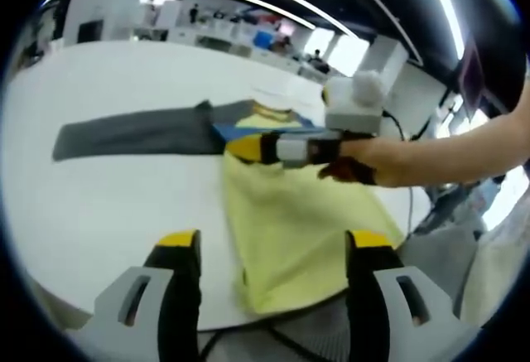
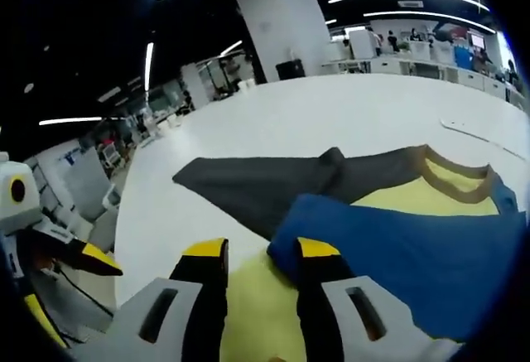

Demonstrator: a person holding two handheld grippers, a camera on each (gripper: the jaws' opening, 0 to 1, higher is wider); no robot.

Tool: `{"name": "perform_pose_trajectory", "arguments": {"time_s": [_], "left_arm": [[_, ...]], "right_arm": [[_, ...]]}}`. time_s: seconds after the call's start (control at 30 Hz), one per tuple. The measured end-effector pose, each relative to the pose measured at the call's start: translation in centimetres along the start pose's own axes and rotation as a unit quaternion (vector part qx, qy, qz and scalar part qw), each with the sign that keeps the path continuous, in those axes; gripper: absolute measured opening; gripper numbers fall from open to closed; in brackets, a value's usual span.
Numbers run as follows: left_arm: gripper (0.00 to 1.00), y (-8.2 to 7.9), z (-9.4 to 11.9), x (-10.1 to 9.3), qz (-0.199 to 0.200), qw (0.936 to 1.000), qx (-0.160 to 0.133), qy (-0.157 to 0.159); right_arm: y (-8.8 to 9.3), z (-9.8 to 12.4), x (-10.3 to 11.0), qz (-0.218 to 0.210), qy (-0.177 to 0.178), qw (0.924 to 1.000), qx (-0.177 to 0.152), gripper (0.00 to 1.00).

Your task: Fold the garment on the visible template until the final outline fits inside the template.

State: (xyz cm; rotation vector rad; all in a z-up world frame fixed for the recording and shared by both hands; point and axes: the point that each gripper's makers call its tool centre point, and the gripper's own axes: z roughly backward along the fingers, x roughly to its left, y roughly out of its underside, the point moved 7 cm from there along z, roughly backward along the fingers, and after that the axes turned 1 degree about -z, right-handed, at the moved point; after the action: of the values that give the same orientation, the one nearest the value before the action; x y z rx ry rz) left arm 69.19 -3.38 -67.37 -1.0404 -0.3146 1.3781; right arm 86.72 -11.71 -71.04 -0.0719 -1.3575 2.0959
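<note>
One shirt (image 1: 290,221), yellow in the body with a blue band (image 2: 414,254) across the chest and a grey sleeve (image 1: 132,134) stretched out flat, lies on the white table (image 1: 108,213), its hem hanging near the table's close edge. No template outline can be made out under it. The right gripper (image 2: 261,254) sits low at the blue band's edge, jaws slightly apart with yellow cloth between them; whether they pinch any of it I cannot tell. The left gripper (image 1: 273,242) hangs over the hem, jaws wide apart and holding nothing.

By my reading the step is taking hold for a fold. To do it well, catch one layer cleanly at the blue edge, have the left take the hem corner, and lift both evenly so the fold line stays straight. The outstretched sleeve likely needs bringing in too.
</note>
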Motion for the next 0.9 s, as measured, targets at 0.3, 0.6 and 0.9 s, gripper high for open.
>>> {"name": "perform_pose_trajectory", "arguments": {"time_s": [0.3, 0.6, 0.9], "left_arm": [[0.67, 0.0, 0.0, -0.1, -0.005, 1.0, 0.001, 0.003], [0.68, 0.1, 0.0, -0.1, -0.007, 0.9999, 0.004, 0.006], [0.68, 0.1, 0.0, -0.1, -0.01, 0.9999, 0.001, 0.006]], "right_arm": [[-0.8, 0.6, 0.0, 0.015, 0.002, 0.9998, -0.017, 0.55], [-1.2, 1.7, 0.7, 0.035, -0.007, 0.9991, -0.022, 0.85], [-1.3, 3.2, 0.7, 0.044, -0.008, 0.9987, -0.025, 0.85]]}}
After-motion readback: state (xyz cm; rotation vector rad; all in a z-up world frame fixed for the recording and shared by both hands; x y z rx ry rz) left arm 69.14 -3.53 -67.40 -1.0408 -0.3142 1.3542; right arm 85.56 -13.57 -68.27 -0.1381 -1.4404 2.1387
